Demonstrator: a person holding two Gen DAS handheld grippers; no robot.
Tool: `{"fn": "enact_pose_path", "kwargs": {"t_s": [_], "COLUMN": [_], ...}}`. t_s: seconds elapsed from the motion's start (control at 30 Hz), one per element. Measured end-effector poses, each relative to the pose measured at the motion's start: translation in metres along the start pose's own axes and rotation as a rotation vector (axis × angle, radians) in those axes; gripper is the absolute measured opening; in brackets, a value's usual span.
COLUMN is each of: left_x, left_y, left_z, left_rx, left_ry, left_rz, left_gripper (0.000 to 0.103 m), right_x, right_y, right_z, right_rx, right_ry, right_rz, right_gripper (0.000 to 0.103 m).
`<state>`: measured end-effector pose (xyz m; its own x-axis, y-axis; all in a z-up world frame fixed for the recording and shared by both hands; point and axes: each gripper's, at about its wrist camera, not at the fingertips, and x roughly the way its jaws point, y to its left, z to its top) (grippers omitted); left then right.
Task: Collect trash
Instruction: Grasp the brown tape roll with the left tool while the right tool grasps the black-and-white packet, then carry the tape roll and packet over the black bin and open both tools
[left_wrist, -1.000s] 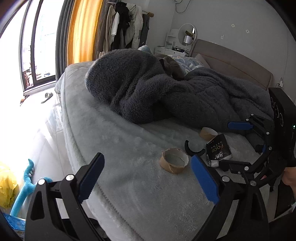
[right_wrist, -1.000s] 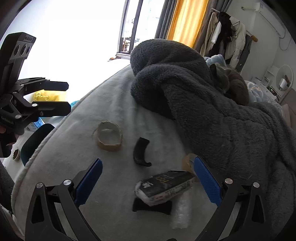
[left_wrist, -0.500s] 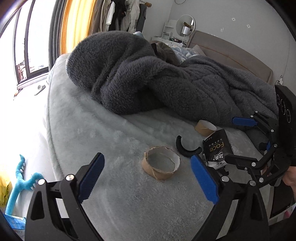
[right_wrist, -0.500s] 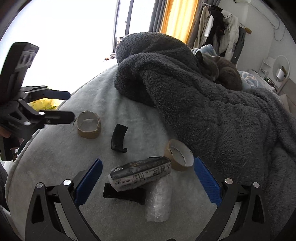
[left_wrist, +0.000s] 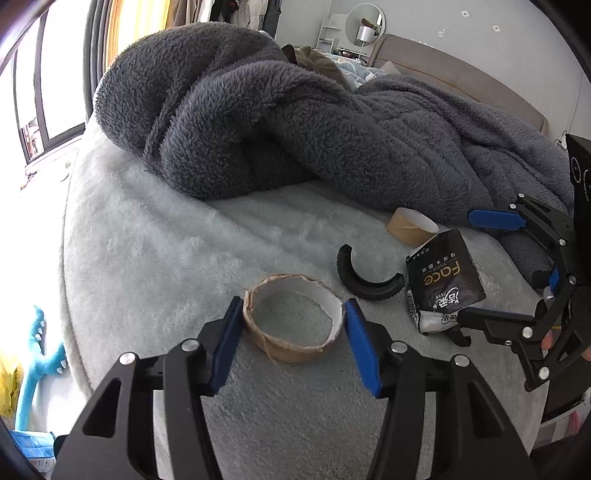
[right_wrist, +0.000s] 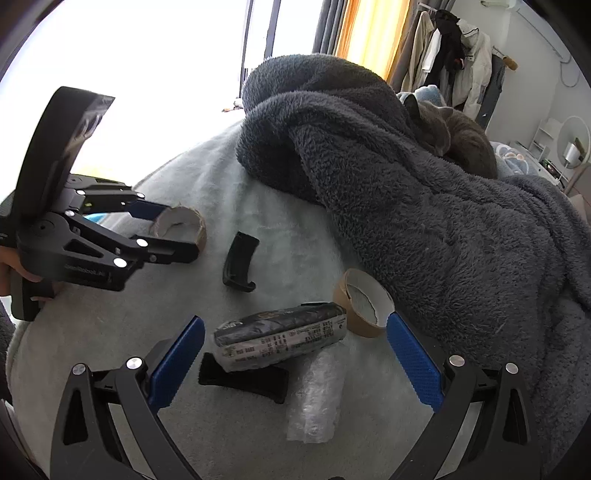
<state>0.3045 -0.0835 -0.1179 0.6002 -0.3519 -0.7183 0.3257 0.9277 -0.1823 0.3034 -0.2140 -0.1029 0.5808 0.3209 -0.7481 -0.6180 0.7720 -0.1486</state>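
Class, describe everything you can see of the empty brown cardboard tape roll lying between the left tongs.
The empty brown cardboard tape roll is a squat ring with a pale inner wall and a frayed, torn top edge; a loose strip peels off its outside. It lies flat, hollow side up, on the pale grey fleece bedcover, which shows through its middle. The left tongs straddle it and are closing, a blue pad at either side, seemingly just meeting its wall.
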Motion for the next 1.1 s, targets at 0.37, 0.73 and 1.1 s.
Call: {"fn": "enact_pose_path", "kwargs": {"t_s": [0.37, 0.73, 1.1], "left_x": [-0.017, -0.035, -0.057], "left_y": [0.008, 0.022, 0.053], "left_z": [0.003, 0.001, -0.005], "left_rx": [-0.052, -0.073, -0.096], "left_ry": [-0.062, -0.084, -0.102], "left_rz": [-0.022, -0.016, 0.019], "left_gripper": [0.056, 0.056, 0.056], "right_x": [0.016, 0.028, 0.017], "right_y": [0.006, 0.014, 0.009], "right_z": [0.006, 0.015, 0.036], "right_rx": [-0.011, -0.02, 0.07], "right_ry": [0.076, 0.115, 0.084], "right_rz": [0.002, -0.083, -0.14], "right_gripper": [0.099, 0.076, 0.076]}}
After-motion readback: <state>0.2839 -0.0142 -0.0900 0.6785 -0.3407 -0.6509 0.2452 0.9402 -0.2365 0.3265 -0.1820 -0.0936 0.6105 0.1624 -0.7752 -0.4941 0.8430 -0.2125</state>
